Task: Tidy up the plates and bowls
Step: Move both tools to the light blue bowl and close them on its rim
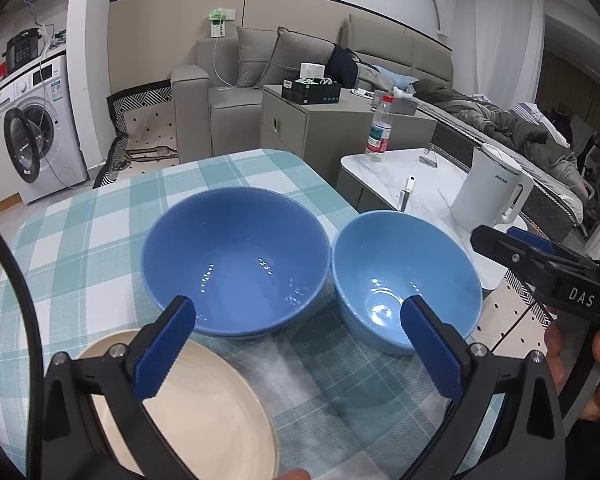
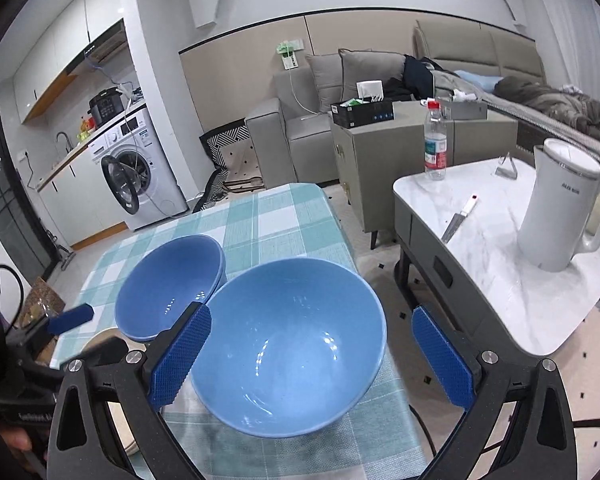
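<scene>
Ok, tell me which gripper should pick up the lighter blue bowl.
Right. The right gripper is open with the lighter blue bowl sitting between its fingers. The left gripper is open over the tablecloth gap between that bowl and the darker blue bowl.

"DAS" is printed in white on the right tool (image 1: 500, 240).

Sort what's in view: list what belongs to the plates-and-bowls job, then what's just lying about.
Job: darker blue bowl; lighter blue bowl; cream plate; left gripper and right gripper, both open.

Lying about: water bottle; white kettle; knife on the marble side table.
</scene>
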The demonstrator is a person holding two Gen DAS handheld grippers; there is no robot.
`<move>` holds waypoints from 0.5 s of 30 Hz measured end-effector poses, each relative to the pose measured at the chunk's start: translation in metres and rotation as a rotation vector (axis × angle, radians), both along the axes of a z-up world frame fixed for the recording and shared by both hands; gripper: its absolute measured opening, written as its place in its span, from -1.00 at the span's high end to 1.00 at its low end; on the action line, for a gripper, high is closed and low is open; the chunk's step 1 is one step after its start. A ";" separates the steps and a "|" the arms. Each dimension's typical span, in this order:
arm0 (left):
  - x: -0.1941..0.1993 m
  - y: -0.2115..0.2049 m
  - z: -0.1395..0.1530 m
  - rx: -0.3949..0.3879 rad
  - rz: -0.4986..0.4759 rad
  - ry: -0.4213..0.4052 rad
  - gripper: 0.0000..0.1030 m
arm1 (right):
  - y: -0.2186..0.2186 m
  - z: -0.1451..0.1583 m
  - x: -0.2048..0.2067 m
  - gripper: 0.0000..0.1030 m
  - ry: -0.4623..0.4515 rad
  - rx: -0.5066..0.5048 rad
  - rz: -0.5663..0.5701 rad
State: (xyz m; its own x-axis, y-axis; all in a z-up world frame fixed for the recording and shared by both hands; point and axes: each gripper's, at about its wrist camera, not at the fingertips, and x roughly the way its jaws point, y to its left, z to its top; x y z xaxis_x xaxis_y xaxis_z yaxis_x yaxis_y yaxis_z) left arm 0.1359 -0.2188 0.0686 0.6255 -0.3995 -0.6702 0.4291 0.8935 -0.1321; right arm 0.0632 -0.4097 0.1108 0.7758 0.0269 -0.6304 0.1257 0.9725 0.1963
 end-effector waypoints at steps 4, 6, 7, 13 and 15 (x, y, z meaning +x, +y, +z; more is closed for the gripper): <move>-0.002 -0.012 -0.005 -0.005 -0.035 0.016 -0.99 | -0.004 -0.007 0.004 -0.99 0.022 -0.025 -0.027; -0.002 -0.017 -0.007 -0.007 -0.048 0.027 -0.98 | -0.007 -0.013 0.008 -0.99 0.035 -0.025 -0.030; -0.002 -0.019 -0.009 -0.007 -0.055 0.039 -0.96 | -0.007 -0.015 0.009 -0.99 0.043 -0.031 -0.037; -0.004 -0.034 -0.018 -0.016 -0.089 0.078 -0.85 | -0.012 -0.027 0.016 -0.99 0.080 -0.069 -0.055; -0.003 -0.039 -0.021 -0.012 -0.094 0.093 -0.79 | -0.014 -0.031 0.017 -0.99 0.091 -0.062 -0.055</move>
